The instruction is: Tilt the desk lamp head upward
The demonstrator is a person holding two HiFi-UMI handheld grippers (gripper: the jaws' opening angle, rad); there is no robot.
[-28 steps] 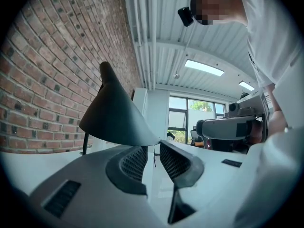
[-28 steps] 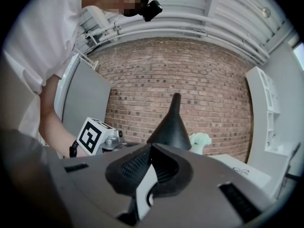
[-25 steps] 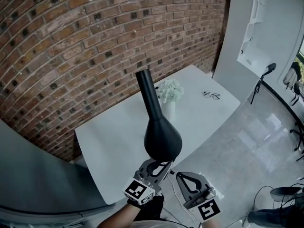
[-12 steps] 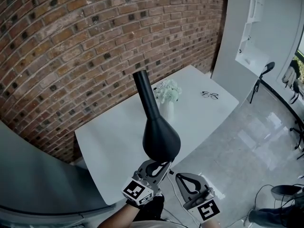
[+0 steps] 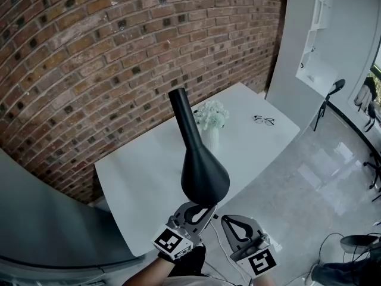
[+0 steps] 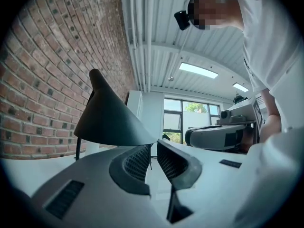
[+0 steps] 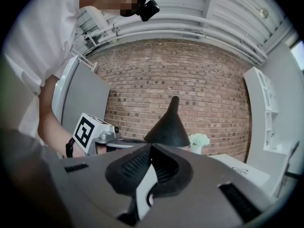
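Shut right claw point(image 7: 151, 147), lamp head point(image 7: 166, 125) beyond

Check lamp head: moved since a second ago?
No. The lamp head sits the same against the white flowers in the head view; no tilt shows yet.

You face a black lamp head point(image 5: 205, 176), a white table point(image 5: 137, 177), whitish flowers point(image 5: 212, 113) — and a red-brown brick wall point(image 5: 89, 52) flecked with dark spots.

Desk lamp head point(image 5: 204, 174): matte black cone, slim neck flaring into wide round shade. Narrow end pointing up, wide opening facing down, hanging over near edge of white table point(image 5: 143, 171).
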